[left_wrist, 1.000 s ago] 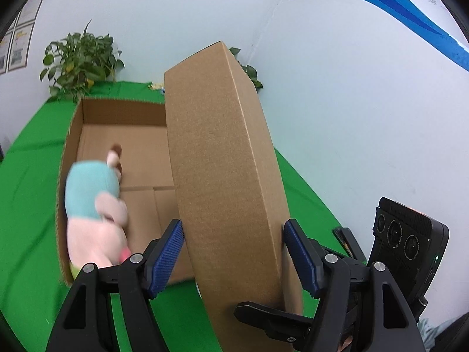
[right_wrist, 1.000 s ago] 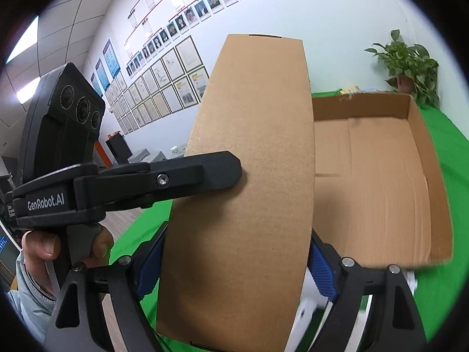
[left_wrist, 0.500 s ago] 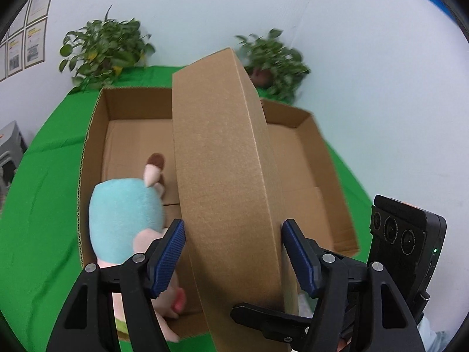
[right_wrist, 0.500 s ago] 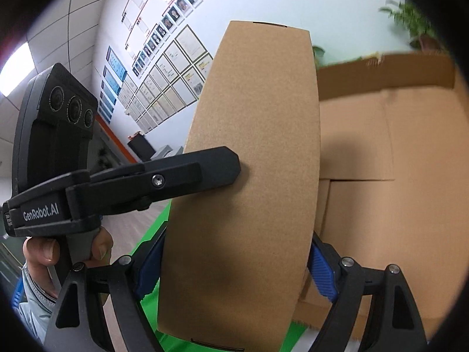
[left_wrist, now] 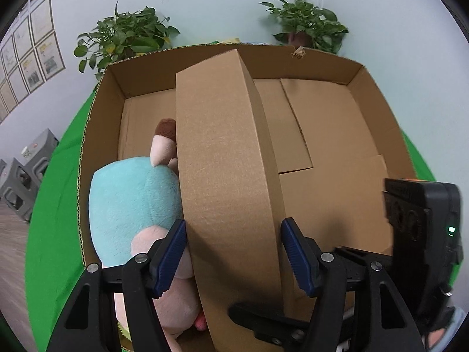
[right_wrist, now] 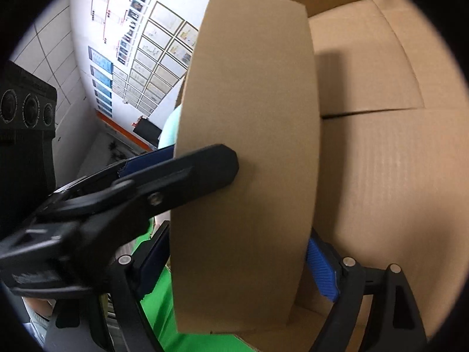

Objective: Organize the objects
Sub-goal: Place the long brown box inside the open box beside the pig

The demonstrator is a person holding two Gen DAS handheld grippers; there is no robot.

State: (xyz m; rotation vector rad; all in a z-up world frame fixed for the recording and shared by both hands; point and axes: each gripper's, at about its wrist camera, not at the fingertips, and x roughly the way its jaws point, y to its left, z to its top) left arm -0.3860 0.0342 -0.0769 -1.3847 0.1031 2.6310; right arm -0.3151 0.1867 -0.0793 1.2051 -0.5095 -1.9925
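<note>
A long narrow cardboard box [left_wrist: 222,161] is held above the floor of a big open carton [left_wrist: 375,108], close beside a teal and pink plush toy [left_wrist: 132,199] that lies in the carton's left part. My left gripper [left_wrist: 233,234] is shut on the narrow box's near end, both blue pads against its sides. In the right wrist view my right gripper [right_wrist: 237,252] clamps the same narrow box [right_wrist: 249,117] across its width, and a black finger of the left gripper [right_wrist: 190,170] presses on the box face. The carton floor [right_wrist: 381,176] fills the right of that view.
The carton rests on a green cloth [left_wrist: 58,205]. Two potted plants [left_wrist: 126,38] [left_wrist: 307,26] stand behind it against the wall. Grey stools [left_wrist: 23,182] are on the floor at the left. The right half of the carton holds nothing.
Both grippers have come down and tipped forward with the narrow box, which has moved from above the table's edge to over the carton's inside, next to the plush toy.
</note>
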